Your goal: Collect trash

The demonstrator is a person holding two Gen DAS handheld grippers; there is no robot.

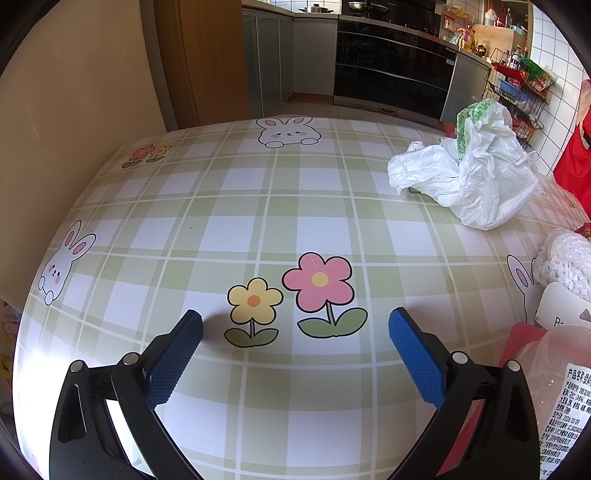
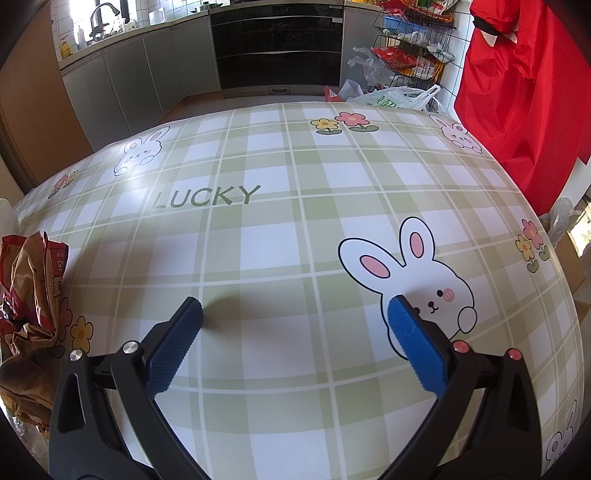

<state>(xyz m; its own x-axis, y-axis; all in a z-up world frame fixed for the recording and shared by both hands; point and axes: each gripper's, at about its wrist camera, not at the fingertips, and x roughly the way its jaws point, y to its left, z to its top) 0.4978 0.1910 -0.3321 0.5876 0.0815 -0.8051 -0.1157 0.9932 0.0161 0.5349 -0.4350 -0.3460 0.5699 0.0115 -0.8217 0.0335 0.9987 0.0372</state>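
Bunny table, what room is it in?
Most likely a home kitchen. Beyond the bunny tablecloth stand a built-in oven, a sink tap on the counter and a wire rack of packets.

The surface wears a glossy, smooth checked cover. A thin crinkled white plastic bag sits on it. Crumpled brown paper packaging looks matt. Blue pads are rough-textured.

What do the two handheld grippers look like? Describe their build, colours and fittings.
Both the left gripper and the right gripper look alike: black plastic scissor-style arms with cut-out slots, round silver pivot bolts, and two fingers faced with blue knurled rubber pads. No cables or sleeves show.
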